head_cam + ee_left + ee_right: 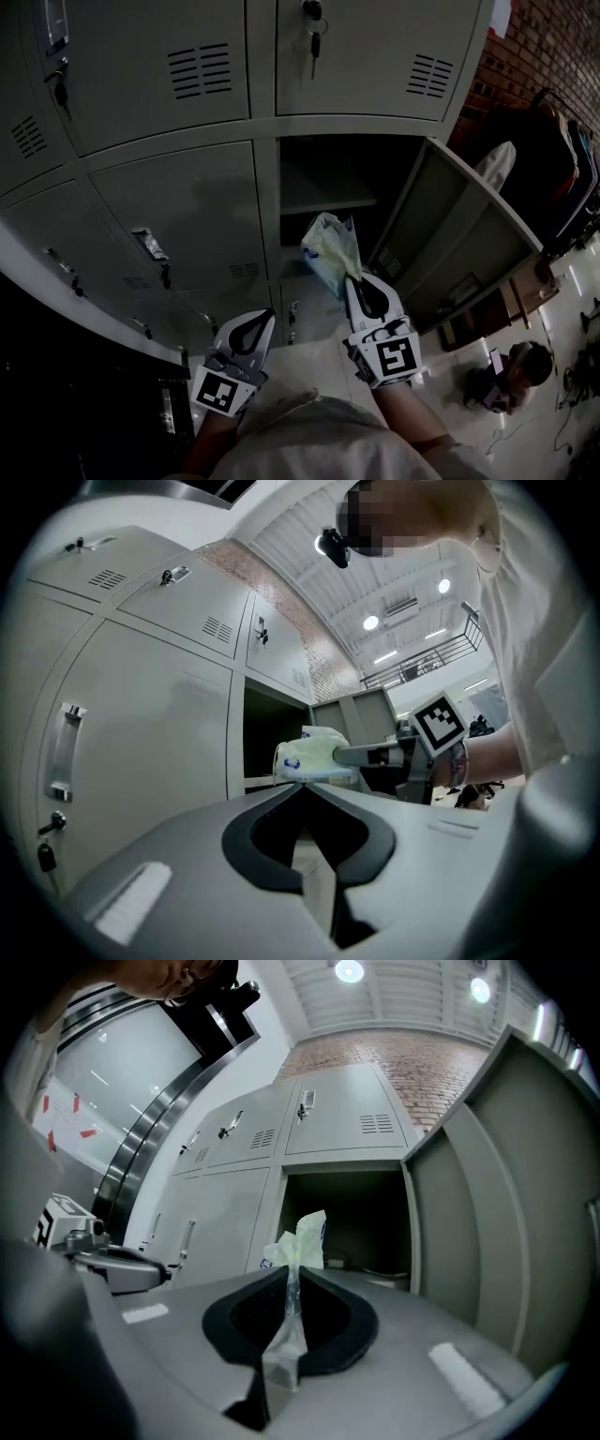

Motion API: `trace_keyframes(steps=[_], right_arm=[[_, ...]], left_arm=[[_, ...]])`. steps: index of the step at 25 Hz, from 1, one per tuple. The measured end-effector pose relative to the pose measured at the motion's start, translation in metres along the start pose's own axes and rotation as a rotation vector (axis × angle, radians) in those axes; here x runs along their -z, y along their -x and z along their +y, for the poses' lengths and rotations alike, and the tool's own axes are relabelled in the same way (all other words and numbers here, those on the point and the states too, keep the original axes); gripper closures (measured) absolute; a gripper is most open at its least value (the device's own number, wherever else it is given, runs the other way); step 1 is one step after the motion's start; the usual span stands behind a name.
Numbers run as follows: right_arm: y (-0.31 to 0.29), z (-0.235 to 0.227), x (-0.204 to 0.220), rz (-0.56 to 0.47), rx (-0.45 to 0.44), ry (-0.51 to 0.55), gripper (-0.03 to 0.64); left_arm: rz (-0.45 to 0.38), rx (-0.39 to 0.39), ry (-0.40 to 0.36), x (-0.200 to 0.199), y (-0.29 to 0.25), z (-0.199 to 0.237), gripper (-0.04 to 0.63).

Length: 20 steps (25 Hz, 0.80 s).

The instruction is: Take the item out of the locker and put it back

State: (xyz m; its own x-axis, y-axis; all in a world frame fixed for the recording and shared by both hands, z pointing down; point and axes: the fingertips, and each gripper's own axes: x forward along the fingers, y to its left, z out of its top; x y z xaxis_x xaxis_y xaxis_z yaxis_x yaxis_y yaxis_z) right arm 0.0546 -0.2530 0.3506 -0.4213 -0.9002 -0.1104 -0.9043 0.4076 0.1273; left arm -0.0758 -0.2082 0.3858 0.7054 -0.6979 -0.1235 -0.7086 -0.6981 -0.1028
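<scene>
A pale green plastic packet (328,247) with blue print hangs in front of the open locker compartment (330,173). My right gripper (354,278) is shut on its thin sealed edge. The right gripper view shows the packet (302,1239) sticking up past the closed tips (289,1269), with the dark locker opening (349,1215) just behind. My left gripper (267,317) is lower left of it, before the closed door, with its jaws together and nothing in them. The left gripper view shows the packet (314,758) held out sideways by the right gripper (373,754), beyond the left gripper's own tips (302,785).
The locker door (452,234) stands swung open to the right. A shelf (323,199) crosses the compartment inside. Closed locker doors surround it, one above with keys in its lock (314,30). A person (511,375) is low on the floor at the right, near dark bags (561,159).
</scene>
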Motion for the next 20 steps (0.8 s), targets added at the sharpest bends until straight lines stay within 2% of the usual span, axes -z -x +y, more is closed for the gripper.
trace_keyframes(steps=[5,9,15,20], right_arm=[[-0.066,-0.036,-0.031,-0.050,0.053,0.116,0.604],[-0.130,-0.063,-0.040,-0.015,0.119,0.234,0.603],[-0.163,-0.079,-0.009,0.087,0.122,0.144,0.592],[-0.165,-0.079,0.009,0.089,0.094,0.071,0.501]], left_arm=[[0.014,-0.006,-0.006,0.006,-0.003,0.009,0.594],[0.020,0.007,0.000,0.013,-0.005,0.009,0.594],[0.037,0.015,0.003,0.020,-0.009,0.011,0.594],[0.043,0.000,0.014,0.024,-0.016,0.024,0.594]])
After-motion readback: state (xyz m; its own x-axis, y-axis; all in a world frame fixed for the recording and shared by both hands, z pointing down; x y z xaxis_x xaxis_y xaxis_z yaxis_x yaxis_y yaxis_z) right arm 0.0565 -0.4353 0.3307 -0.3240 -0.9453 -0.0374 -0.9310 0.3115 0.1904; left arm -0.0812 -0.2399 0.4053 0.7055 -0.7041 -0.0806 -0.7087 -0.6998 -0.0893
